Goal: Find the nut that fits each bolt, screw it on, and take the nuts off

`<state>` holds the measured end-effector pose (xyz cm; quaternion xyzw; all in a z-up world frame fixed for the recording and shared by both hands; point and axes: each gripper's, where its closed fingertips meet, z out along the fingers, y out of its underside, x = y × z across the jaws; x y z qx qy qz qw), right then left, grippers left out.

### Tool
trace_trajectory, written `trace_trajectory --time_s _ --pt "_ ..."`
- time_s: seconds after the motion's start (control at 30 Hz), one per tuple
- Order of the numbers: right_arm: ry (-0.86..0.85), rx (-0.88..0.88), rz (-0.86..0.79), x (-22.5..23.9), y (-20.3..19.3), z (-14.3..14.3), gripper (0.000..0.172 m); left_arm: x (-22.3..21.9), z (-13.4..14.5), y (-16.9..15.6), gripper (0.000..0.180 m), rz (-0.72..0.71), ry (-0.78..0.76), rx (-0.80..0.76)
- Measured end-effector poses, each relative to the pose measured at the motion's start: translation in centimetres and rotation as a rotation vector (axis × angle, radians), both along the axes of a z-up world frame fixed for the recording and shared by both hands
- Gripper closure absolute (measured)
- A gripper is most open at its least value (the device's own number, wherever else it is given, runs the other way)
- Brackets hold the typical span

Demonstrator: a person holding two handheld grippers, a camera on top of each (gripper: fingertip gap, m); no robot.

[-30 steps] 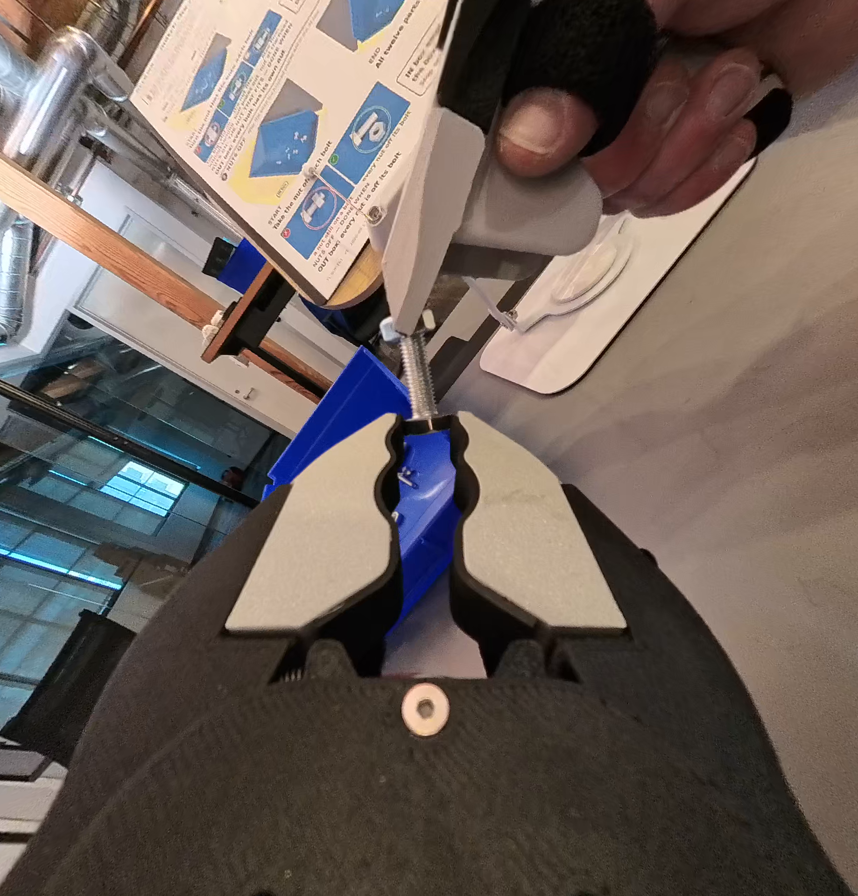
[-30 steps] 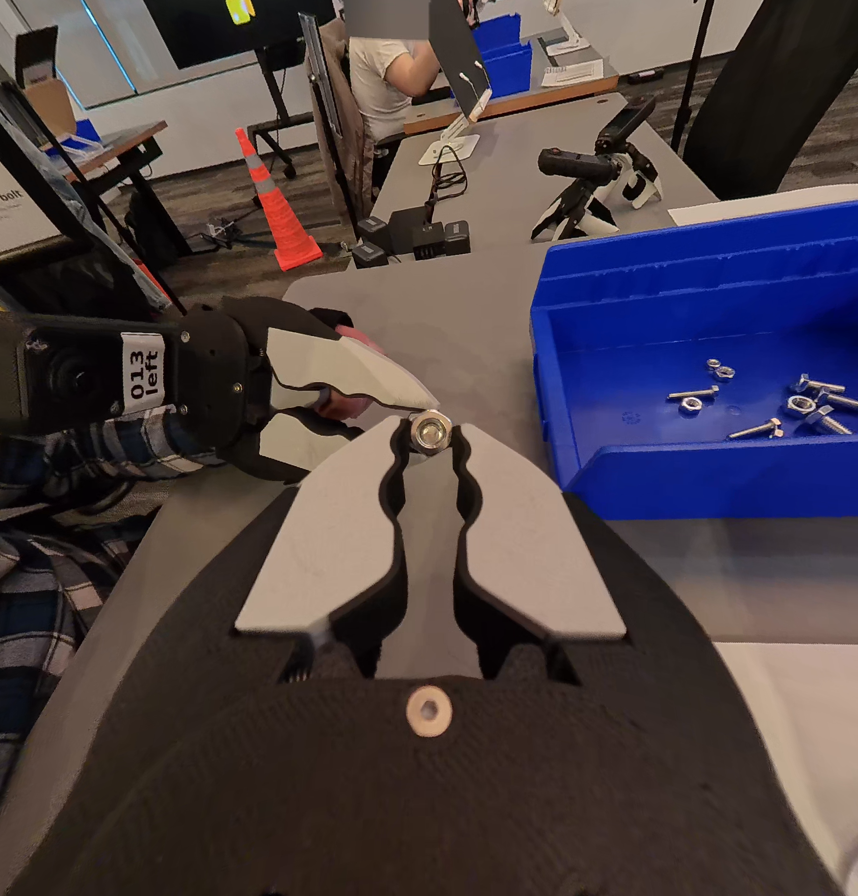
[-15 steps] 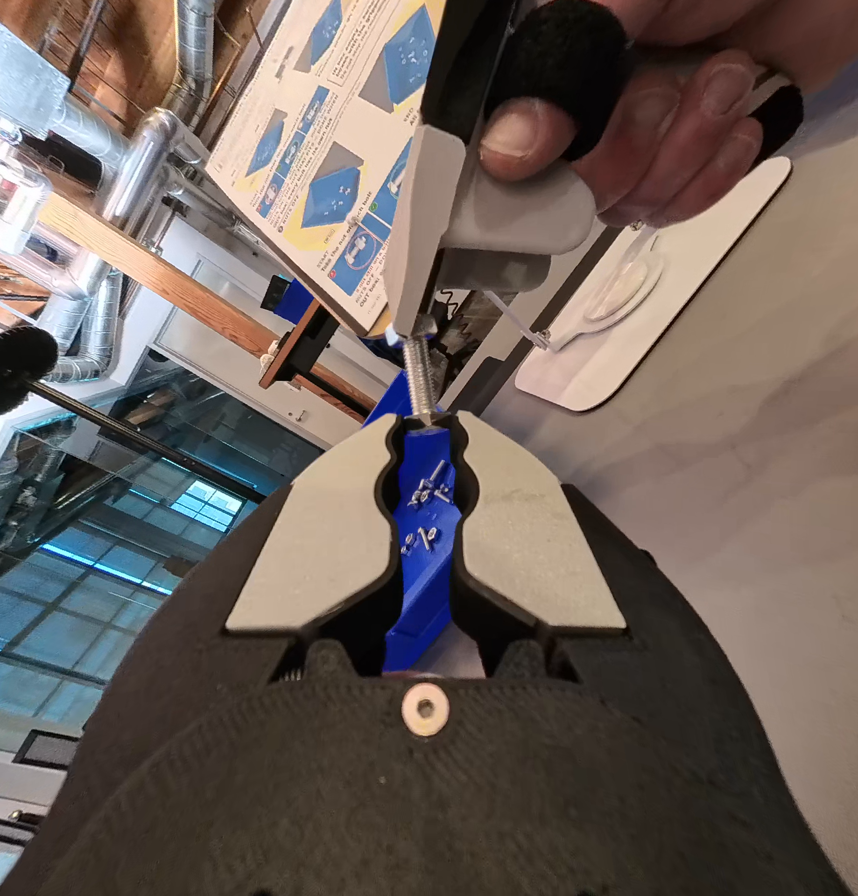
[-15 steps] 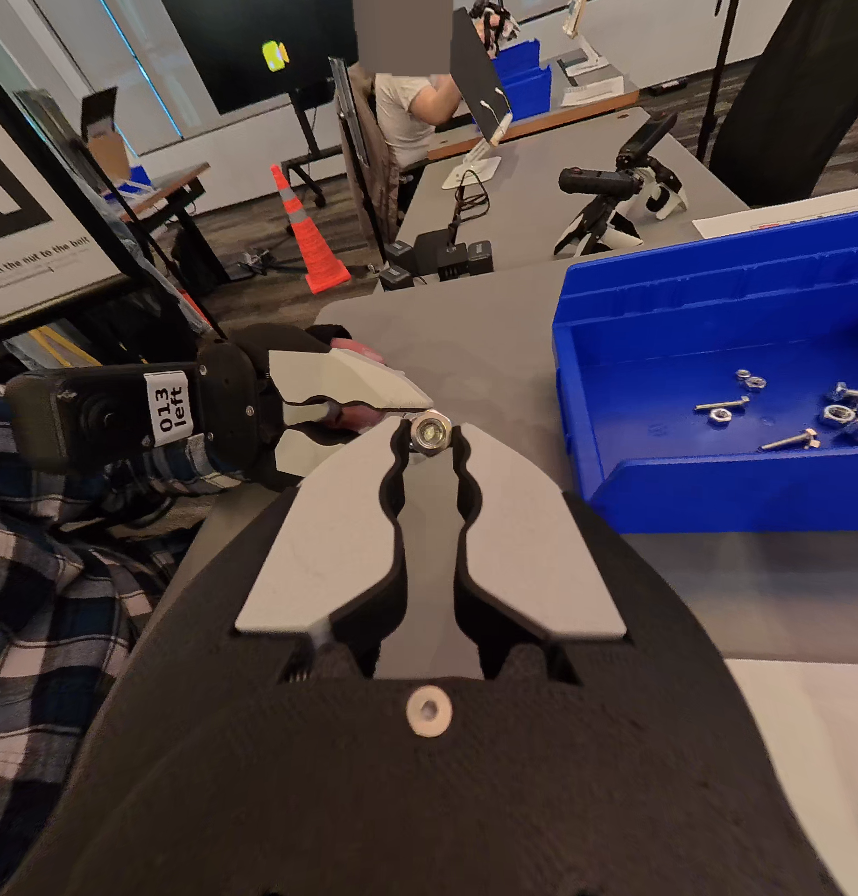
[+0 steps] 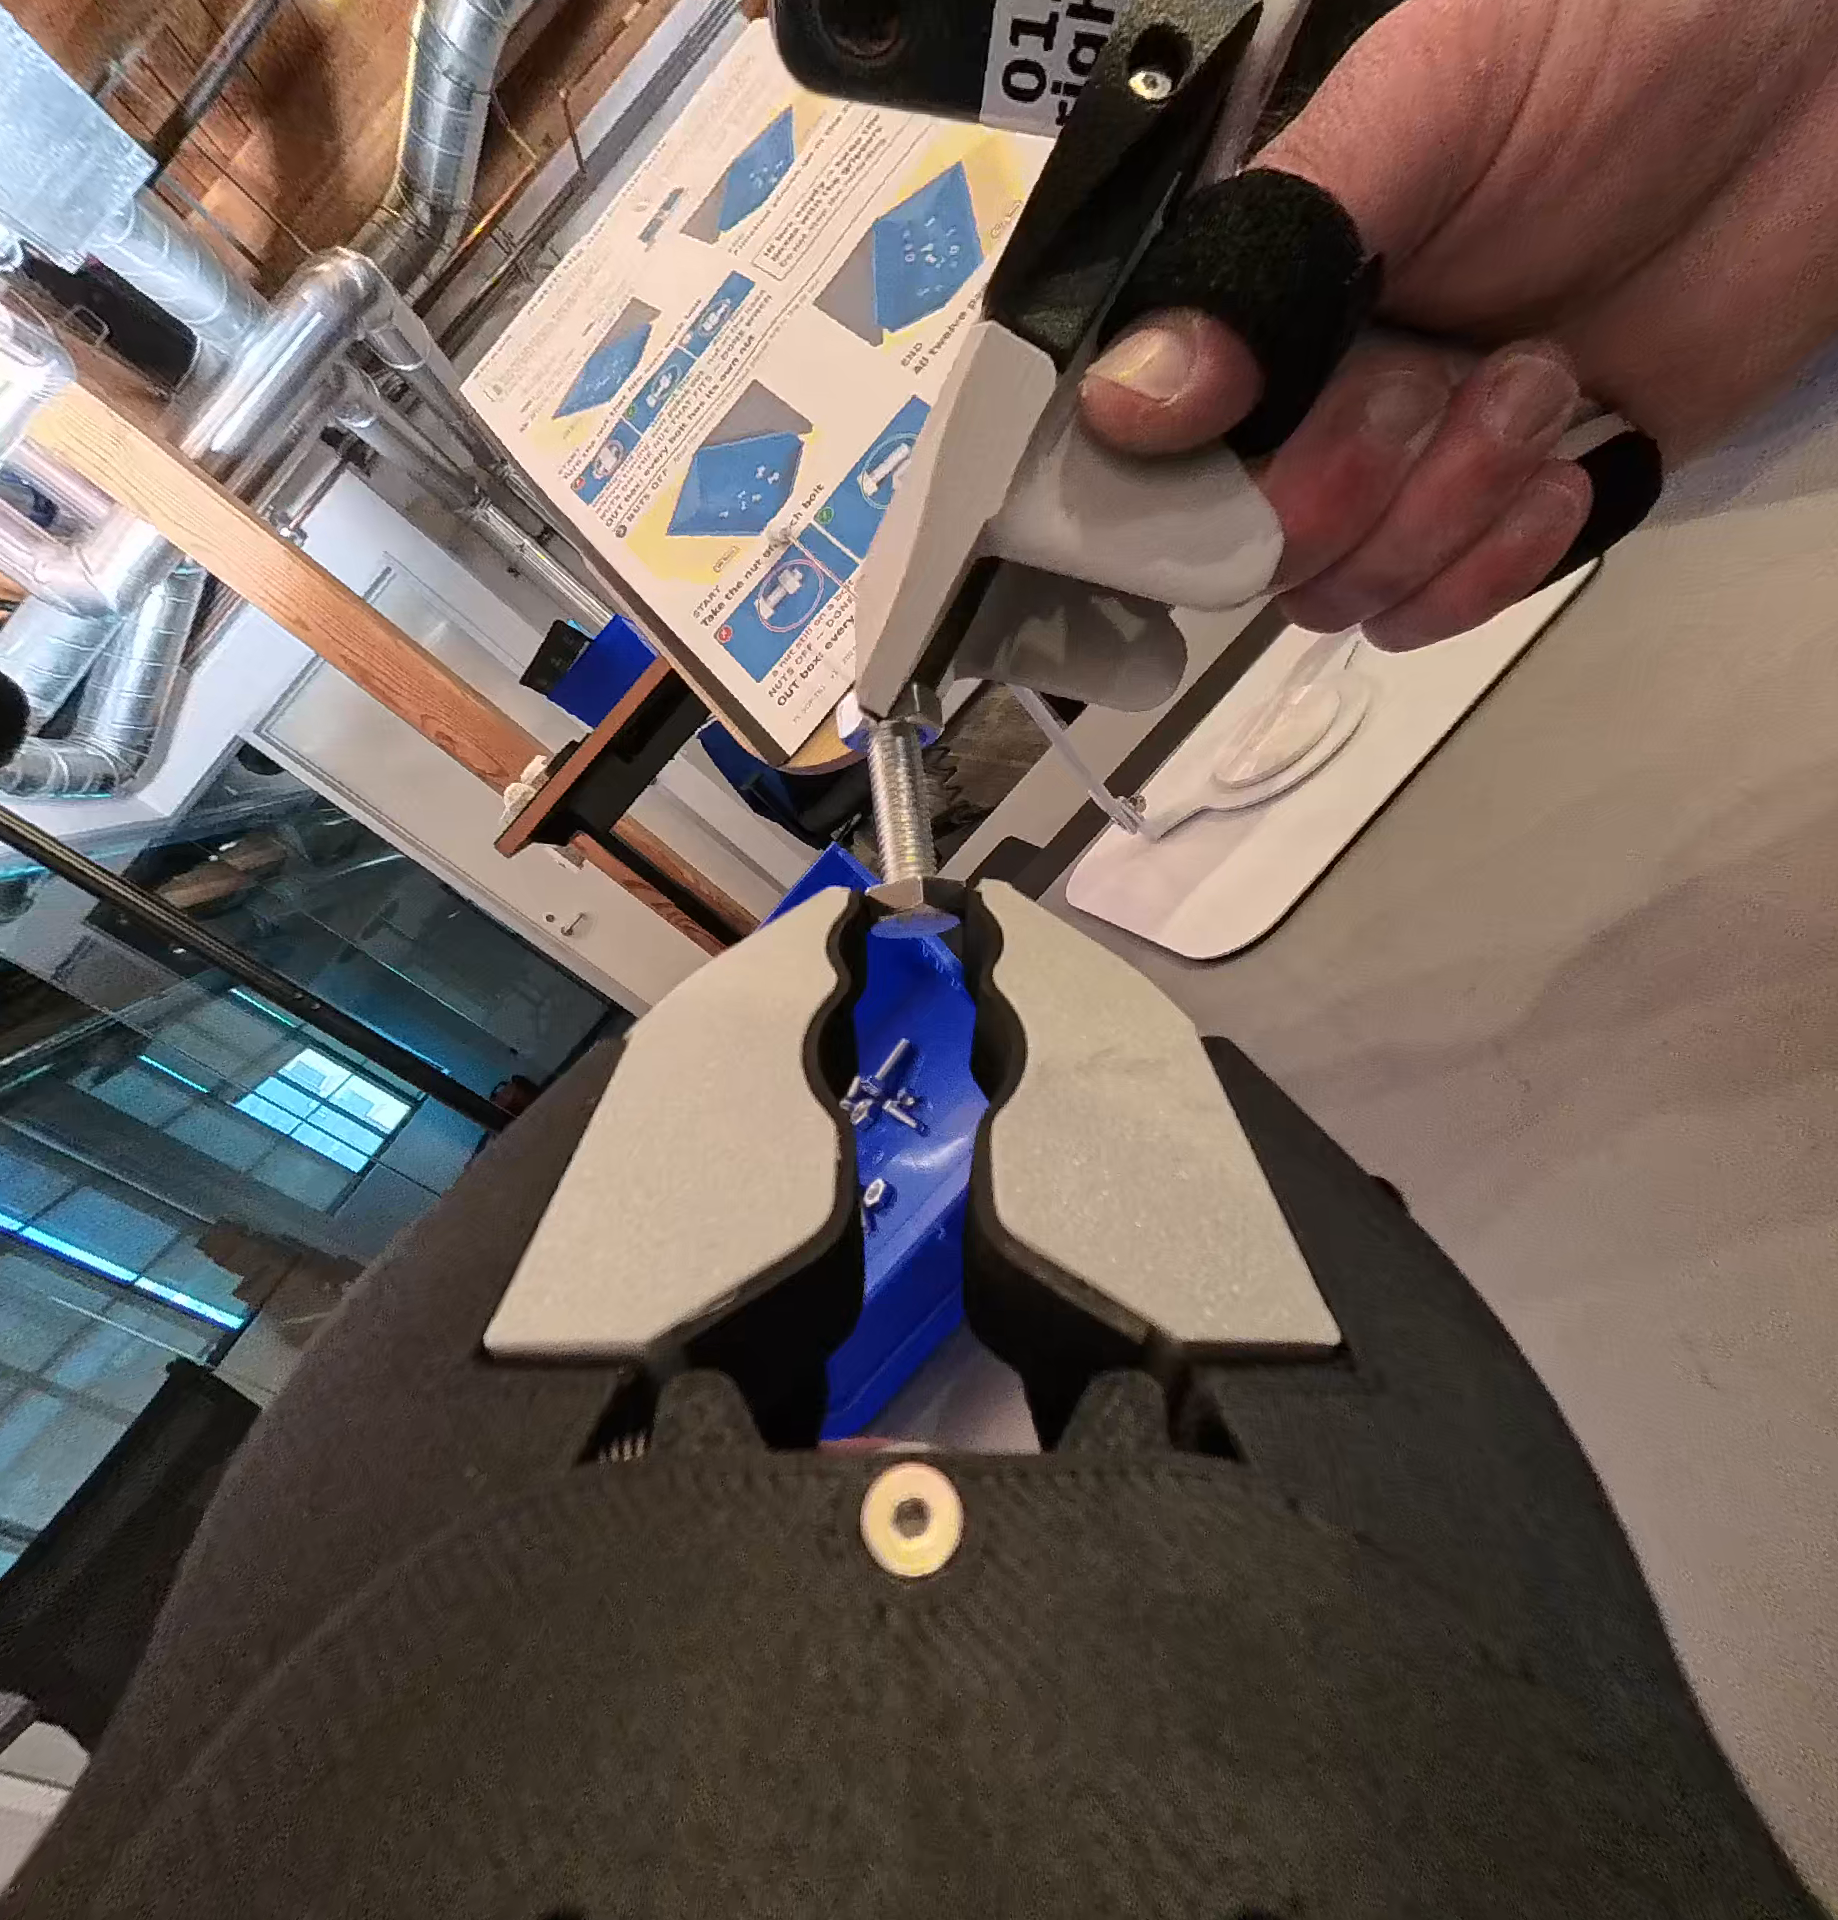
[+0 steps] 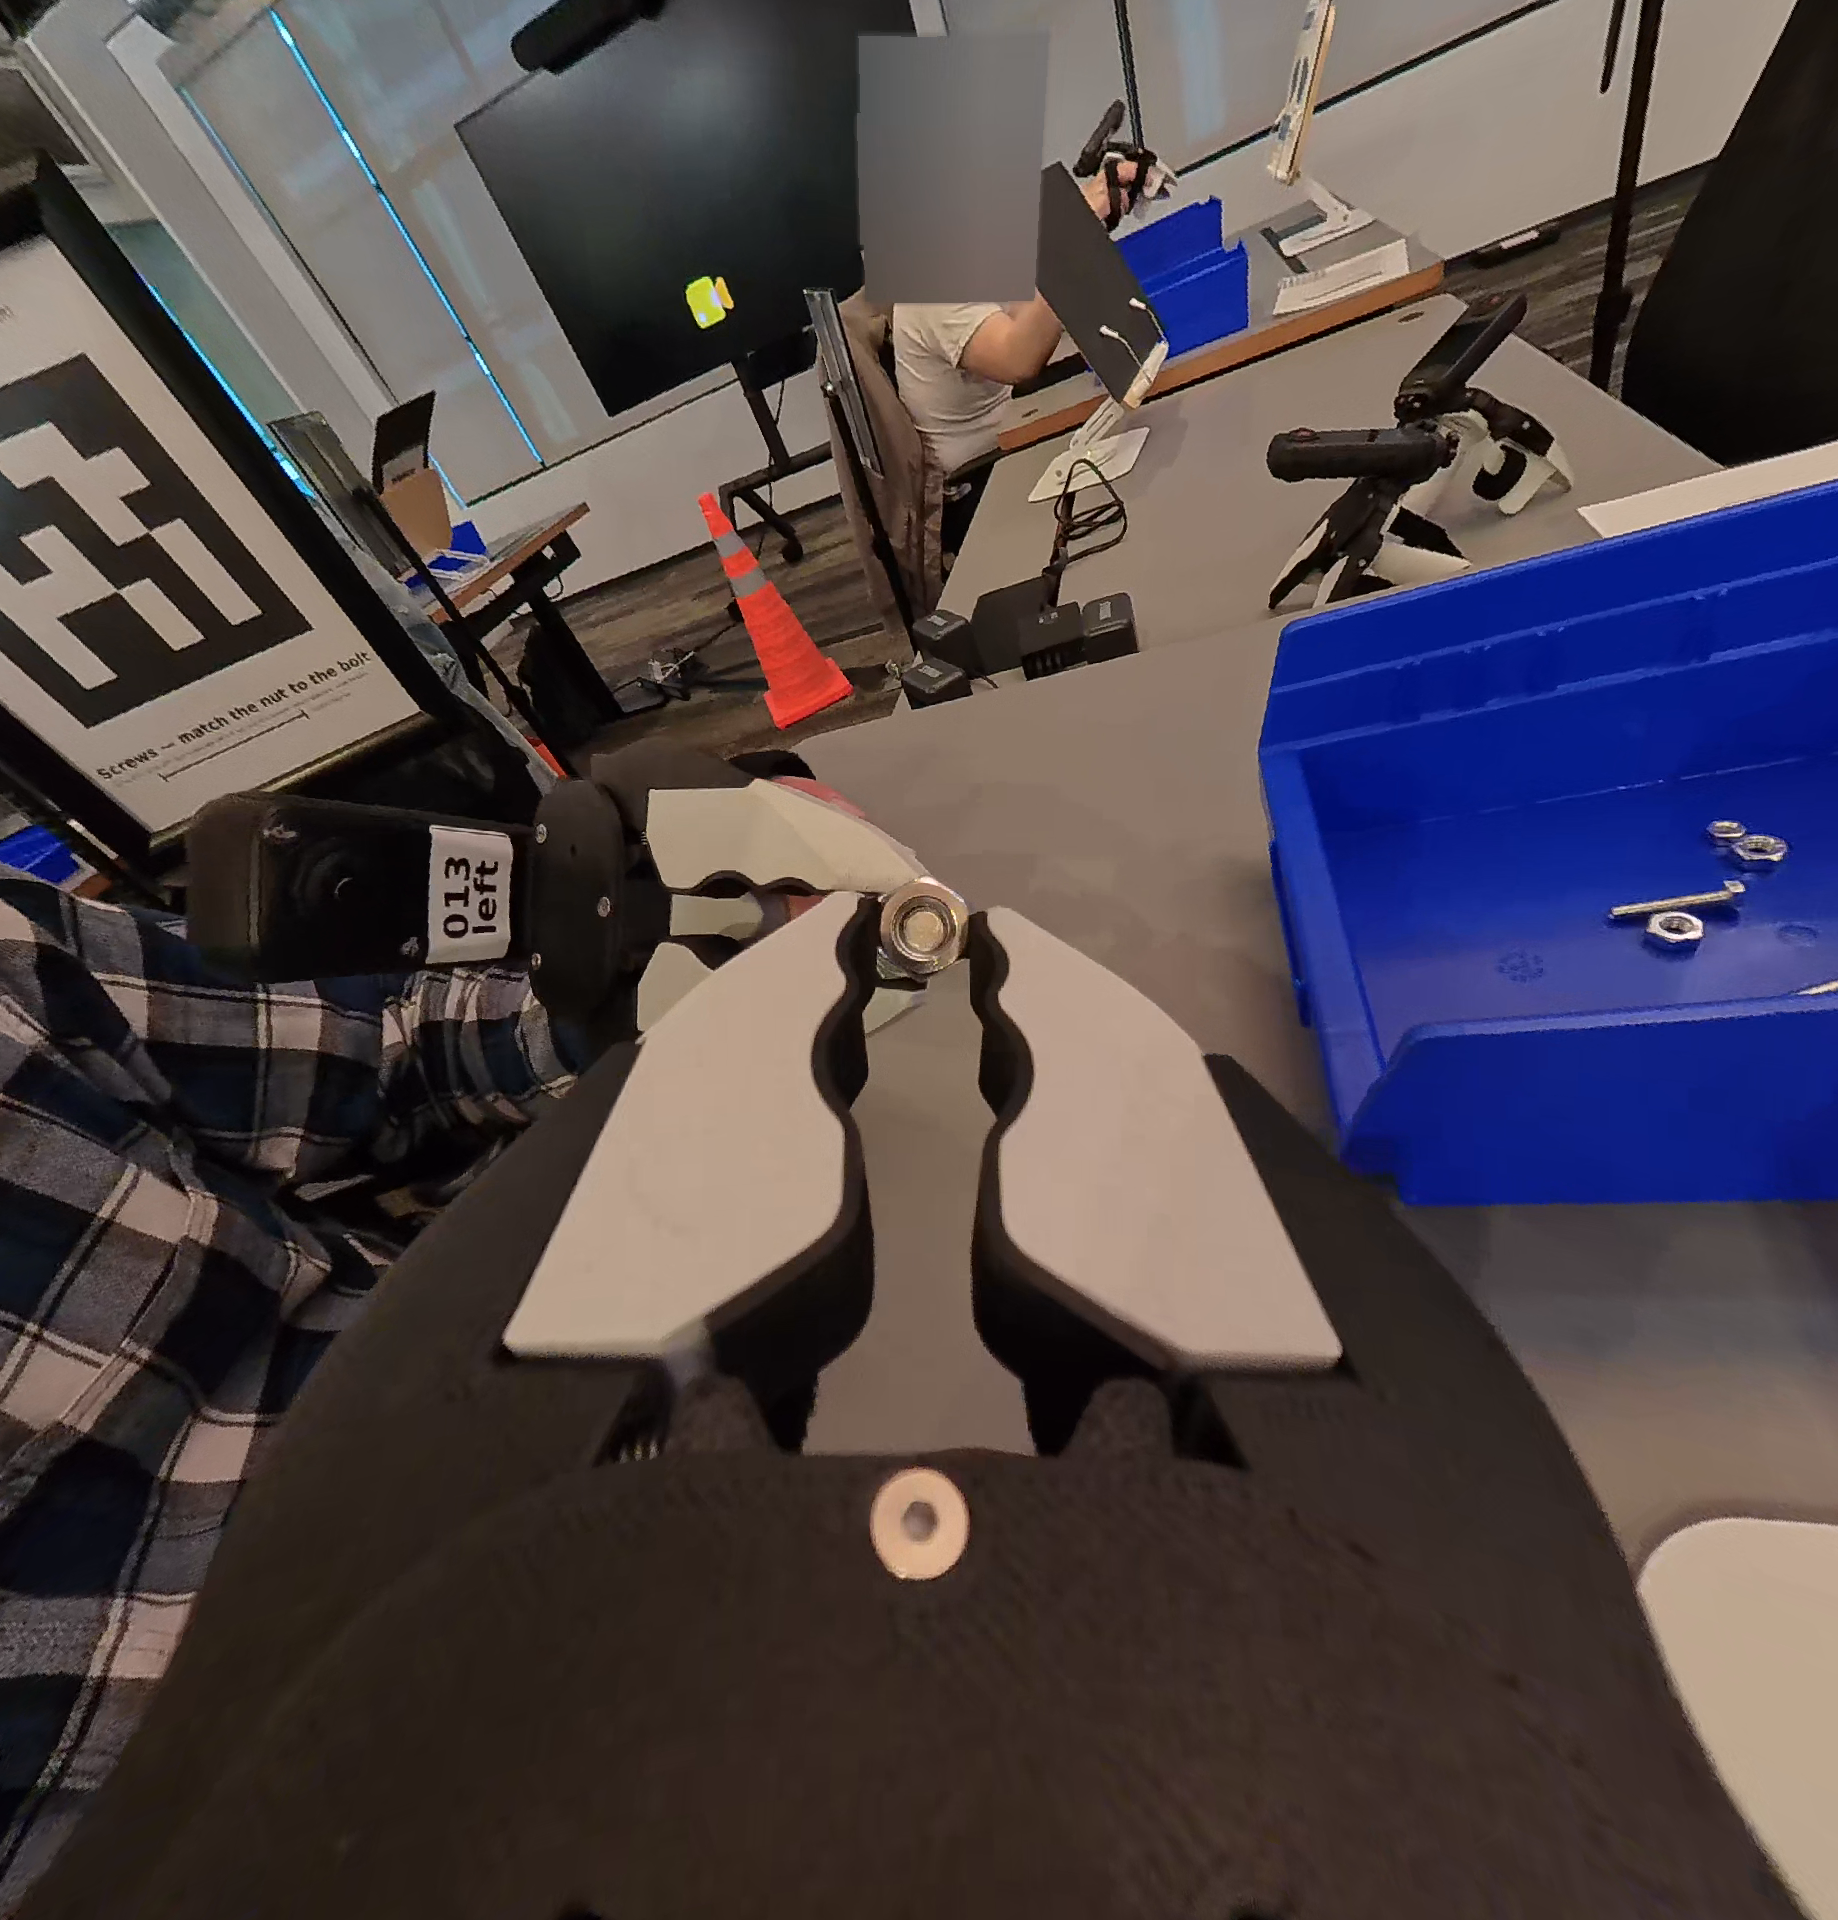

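One pair in hand: the left gripper [image 5: 910, 914] fingers pinch the bolt [image 5: 902, 805] head; the right gripper [image 6: 920, 935] fingers pinch the nut [image 6: 923, 928] at its tip.
Place: up above the tabletop [image 6: 1081, 790].
Left to do: several loose bolts and nuts lie in the blue bin [image 6: 1517, 935].
How far: looks like a lot is still to do.

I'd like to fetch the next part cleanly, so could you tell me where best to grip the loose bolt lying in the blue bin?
Probably grip the bolt mid-shank from above, jaws across its length: it lies flat on the blue bin's floor, and a nut lies right against it.
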<state>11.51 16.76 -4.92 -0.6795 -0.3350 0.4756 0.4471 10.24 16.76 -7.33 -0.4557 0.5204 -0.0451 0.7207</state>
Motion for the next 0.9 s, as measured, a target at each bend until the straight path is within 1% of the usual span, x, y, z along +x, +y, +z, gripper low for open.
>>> trace_trajectory --time_s 0.4,0.63,0.9 --pt "0.079 -0.014 0.036 -0.2 -0.6 1.2 0.155 -0.1 1.2 -1.0 0.164 -0.151 -0.144 -0.15" --pt "0.031 0.025 0.02 -0.2 -0.6 0.9 0.155 0.1 0.6 -0.7 0.163 -0.168 -0.143 -0.197" --pt "-0.05 0.09 0.006 -0.6 -1.0 0.6 0.154 0.5 -0.2 -0.5 0.163 -0.17 -0.109 -0.226"
